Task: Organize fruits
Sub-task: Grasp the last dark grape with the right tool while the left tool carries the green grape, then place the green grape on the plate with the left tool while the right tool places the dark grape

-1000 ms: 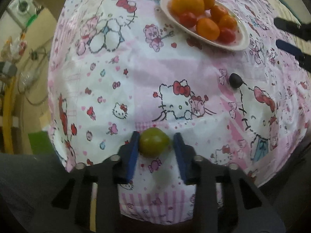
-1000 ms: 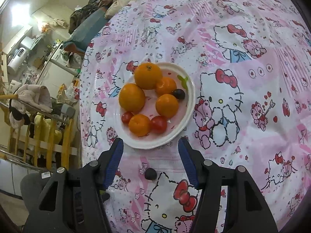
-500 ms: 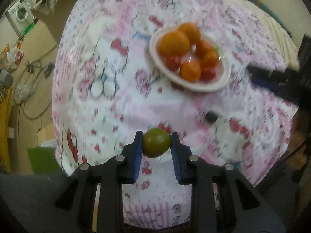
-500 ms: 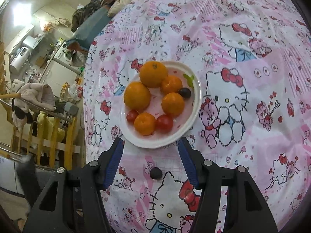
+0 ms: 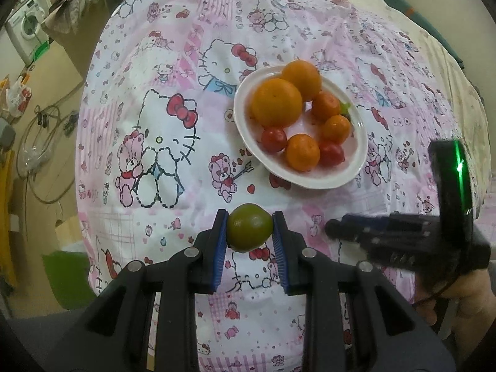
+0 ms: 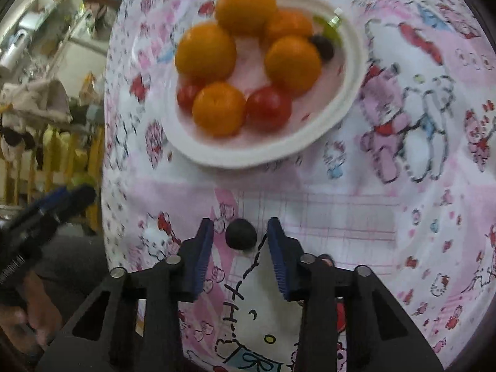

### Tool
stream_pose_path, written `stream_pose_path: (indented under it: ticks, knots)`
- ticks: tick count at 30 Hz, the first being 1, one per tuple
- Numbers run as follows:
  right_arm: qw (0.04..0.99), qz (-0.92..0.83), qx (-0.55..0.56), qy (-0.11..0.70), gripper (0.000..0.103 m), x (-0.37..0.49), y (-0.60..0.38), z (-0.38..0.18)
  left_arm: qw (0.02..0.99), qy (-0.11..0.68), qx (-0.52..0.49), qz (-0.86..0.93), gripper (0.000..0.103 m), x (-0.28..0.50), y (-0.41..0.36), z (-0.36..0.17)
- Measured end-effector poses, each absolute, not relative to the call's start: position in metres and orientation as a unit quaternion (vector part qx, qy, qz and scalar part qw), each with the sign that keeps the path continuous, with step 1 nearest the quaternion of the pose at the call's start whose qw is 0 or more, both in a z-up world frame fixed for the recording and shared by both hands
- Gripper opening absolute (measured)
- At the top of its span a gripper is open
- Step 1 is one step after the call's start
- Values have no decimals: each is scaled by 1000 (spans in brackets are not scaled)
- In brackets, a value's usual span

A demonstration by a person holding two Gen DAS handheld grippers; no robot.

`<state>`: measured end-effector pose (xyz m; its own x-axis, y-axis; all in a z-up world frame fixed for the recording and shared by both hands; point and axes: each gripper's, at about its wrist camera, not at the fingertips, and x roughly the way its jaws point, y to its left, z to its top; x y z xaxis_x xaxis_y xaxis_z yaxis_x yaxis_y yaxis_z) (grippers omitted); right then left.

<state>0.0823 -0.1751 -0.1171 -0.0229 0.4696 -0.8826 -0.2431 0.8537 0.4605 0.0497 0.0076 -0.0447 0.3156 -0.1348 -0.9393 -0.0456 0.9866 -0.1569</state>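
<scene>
- The left tongs (image 5: 250, 232) are clamped on a green lime (image 5: 250, 231), both blue pads pressed to its sides.
- The lime is held above the surface (image 5: 161, 62), which is covered by a pink cartoon-cat cloth, and sits nearer the camera than the plate (image 5: 356, 173).
- The white plate holds two big oranges (image 5: 276, 102), three smaller ones (image 5: 302, 152) and two red tomatoes (image 5: 273, 139).
- In the right wrist view a dark berry (image 6: 322, 47) lies at the plate's far right edge, beside a green scrap.
- The right tongs (image 6: 240, 238) stand apart, low over the cloth, with a loose dark berry (image 6: 241, 238) between the pads; neither pad touches it.
- That berry lies on the cloth a little short of the plate's near rim.
- From the left wrist view the right tongs (image 5: 336, 228) show at the right as a blurred dark shape with a green light on the body, the person's hand (image 5: 465, 294) behind.
- From the right wrist view part of the left tongs appears at the left edge, blurred.
- A washing machine (image 5: 26, 28) stands far off at the left.
</scene>
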Motion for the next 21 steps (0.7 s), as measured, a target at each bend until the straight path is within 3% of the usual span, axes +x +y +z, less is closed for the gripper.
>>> stream_pose_path:
  ticks: [2, 8, 21]
  knots:
    - [684, 260, 70, 678, 24, 81, -168, -124, 806, 587, -80, -24, 24, 51, 10, -47]
    - [691, 265, 56, 670, 24, 82, -164, -122, 800, 594, -81, -17, 24, 58, 12, -54]
    - [737, 241, 159, 611, 24, 118, -224, -74, 810, 583, -65, -28, 24, 105, -21, -64]
